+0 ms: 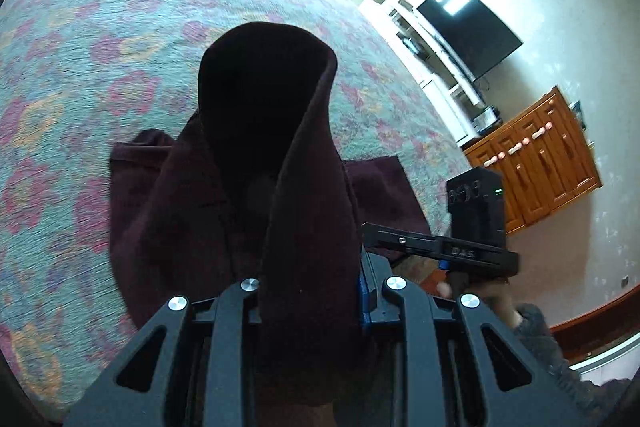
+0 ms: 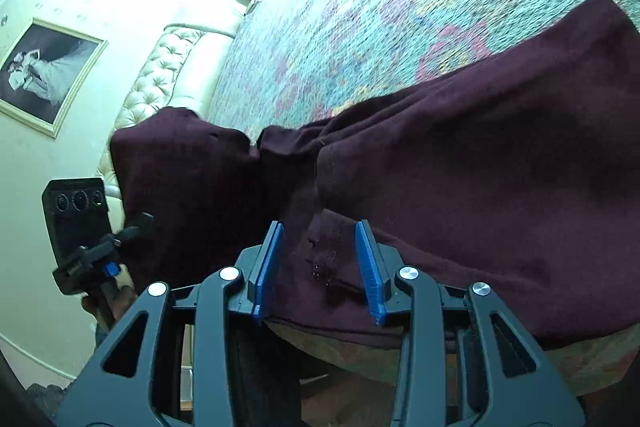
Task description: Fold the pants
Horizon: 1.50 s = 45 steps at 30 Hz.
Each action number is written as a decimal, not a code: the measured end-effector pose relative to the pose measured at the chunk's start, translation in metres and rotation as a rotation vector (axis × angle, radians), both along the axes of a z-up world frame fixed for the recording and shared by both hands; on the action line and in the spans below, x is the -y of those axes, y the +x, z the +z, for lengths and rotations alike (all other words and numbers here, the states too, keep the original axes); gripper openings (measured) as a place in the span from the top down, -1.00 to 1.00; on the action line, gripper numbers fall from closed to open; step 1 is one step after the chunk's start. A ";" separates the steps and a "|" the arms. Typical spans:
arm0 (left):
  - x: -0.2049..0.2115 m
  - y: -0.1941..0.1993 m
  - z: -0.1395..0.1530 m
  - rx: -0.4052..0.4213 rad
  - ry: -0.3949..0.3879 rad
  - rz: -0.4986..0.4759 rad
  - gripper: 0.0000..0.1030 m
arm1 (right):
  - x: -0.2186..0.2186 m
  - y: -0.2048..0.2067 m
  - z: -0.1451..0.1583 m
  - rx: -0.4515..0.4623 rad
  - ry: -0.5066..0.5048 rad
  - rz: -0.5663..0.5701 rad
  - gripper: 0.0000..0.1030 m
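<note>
The left gripper (image 1: pixel 308 307) is clamped on a thick fold of the dark maroon pants (image 1: pixel 256 187), the cloth rising between its fingers in a tall hooded loop that hides the pads, so the hold is judged from the bunched fabric packed into the narrow gap. The right gripper (image 2: pixel 318 267) has its blue pads (image 2: pixel 268 267) set wider, with a seamed edge of the pants lying between them; the pads look to press the cloth from both sides, though the grip seems looser than the left one. The pants hang partly lifted over the near edge of the bed, with the rest spread flat on the flowered bedspread (image 1: pixel 100 67) beyond. Holding two points along one edge, raised off the bed, probably serves to carry that edge across and lay it over the flat part as a fold. The risk is that the slack loop in the left hold drops unevenly and wrinkles the fold. Around the bed stand a tufted cream headboard (image 2: pixel 160 75), a framed picture (image 2: pixel 44 75) on the wall, a dark television (image 1: pixel 468 31) and a wooden cabinet (image 1: pixel 536 167). None of these lies on the bedspread where the cloth would land.
</note>
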<state>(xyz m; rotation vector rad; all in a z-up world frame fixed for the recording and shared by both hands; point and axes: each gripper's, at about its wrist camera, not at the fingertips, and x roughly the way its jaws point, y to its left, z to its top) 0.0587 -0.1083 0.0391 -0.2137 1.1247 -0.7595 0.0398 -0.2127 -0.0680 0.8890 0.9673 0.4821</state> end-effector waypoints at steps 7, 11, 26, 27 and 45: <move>0.062 -0.002 -0.042 0.027 0.173 -0.027 0.50 | 0.026 0.000 -0.007 -0.019 0.039 -0.081 0.28; 0.083 -0.009 -0.057 0.058 0.258 -0.012 0.47 | 0.035 0.001 -0.010 -0.020 0.056 -0.109 0.28; 0.079 -0.034 -0.023 0.152 0.157 -0.052 -0.34 | 0.064 -0.010 -0.036 -0.063 0.144 -0.136 0.27; 0.076 -0.038 -0.017 0.174 0.140 -0.033 -0.46 | 0.066 -0.011 -0.037 -0.061 0.152 -0.134 0.27; -0.082 -0.026 -0.047 0.095 0.203 0.315 -0.63 | 0.048 -0.006 -0.028 -0.046 0.095 -0.051 0.02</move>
